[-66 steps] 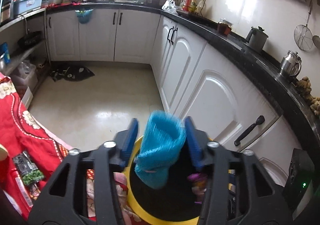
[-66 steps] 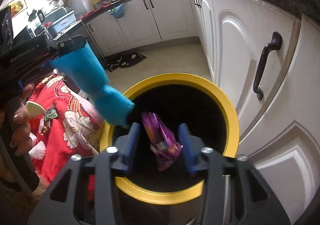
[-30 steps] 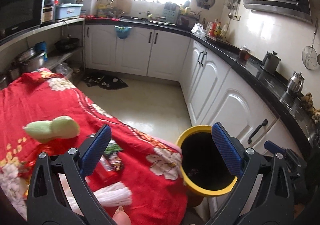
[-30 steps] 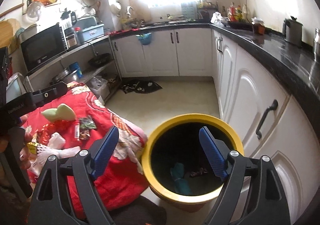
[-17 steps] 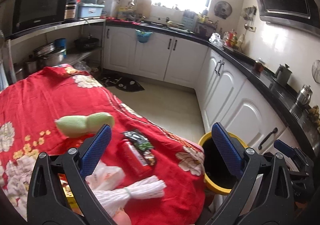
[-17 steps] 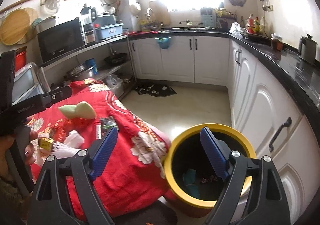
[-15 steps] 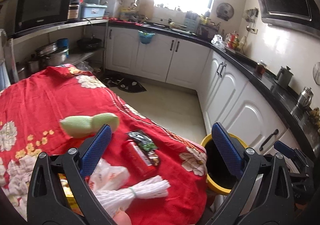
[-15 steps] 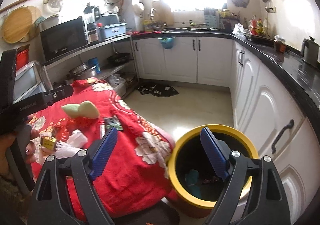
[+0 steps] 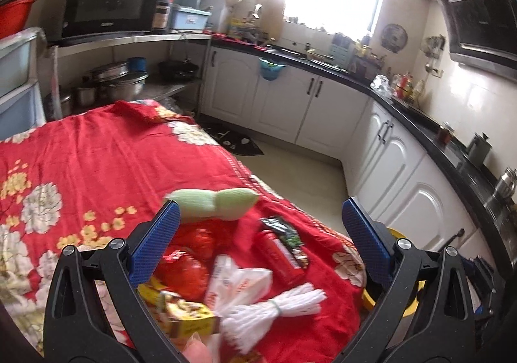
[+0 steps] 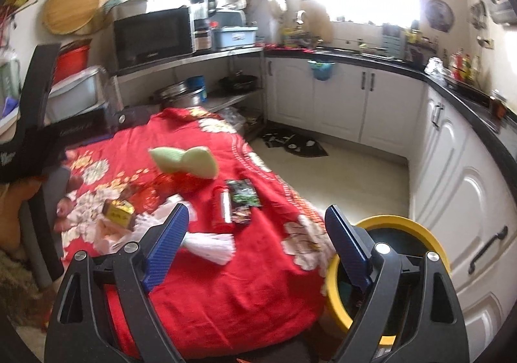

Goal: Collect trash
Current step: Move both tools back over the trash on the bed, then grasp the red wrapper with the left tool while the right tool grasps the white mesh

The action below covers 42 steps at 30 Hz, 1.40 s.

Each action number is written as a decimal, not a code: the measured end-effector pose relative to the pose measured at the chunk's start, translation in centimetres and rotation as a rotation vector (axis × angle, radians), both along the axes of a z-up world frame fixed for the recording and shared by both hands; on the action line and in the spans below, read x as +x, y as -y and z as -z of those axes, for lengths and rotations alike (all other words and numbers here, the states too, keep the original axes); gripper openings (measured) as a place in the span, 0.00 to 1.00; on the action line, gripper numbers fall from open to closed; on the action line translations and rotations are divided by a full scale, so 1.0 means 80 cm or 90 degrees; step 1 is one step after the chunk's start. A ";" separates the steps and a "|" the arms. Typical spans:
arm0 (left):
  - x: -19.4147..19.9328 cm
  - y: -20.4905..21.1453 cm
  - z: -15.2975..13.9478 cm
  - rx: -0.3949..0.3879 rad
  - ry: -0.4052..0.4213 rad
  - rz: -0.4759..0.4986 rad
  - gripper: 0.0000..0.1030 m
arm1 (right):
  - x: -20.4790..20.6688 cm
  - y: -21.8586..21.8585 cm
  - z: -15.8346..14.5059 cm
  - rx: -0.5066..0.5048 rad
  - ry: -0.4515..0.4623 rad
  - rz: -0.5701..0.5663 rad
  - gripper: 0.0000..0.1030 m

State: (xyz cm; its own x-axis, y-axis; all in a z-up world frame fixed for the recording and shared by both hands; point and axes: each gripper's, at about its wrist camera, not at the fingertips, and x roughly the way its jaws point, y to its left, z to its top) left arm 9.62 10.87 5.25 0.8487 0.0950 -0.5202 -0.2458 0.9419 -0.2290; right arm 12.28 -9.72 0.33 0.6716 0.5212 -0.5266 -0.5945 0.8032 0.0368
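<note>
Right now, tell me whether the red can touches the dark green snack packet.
Touching. Right wrist view shows the red can lying side by side against the dark green snack packet, no cloth showing between them.

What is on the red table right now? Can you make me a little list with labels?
table cover: red flowered cloth
trash on it: green foam sleeve, red can, dark snack packet, yellow box, white foam net
bin: yellow bin, on the floor beside the table
left claw: open, empty, over the trash
right claw: open, empty
</note>
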 end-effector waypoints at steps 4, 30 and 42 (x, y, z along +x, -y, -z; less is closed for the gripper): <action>-0.008 -0.030 -0.001 -0.008 -0.003 -0.030 0.90 | -0.007 -0.029 0.009 -0.020 -0.004 -0.041 0.81; -0.050 -0.180 0.114 -0.255 -0.129 -0.101 0.90 | -0.013 -0.161 0.108 -0.133 -0.058 -0.207 0.81; -0.060 -0.210 0.165 -0.503 -0.126 -0.108 0.77 | 0.001 -0.177 0.130 -0.149 -0.093 -0.220 0.73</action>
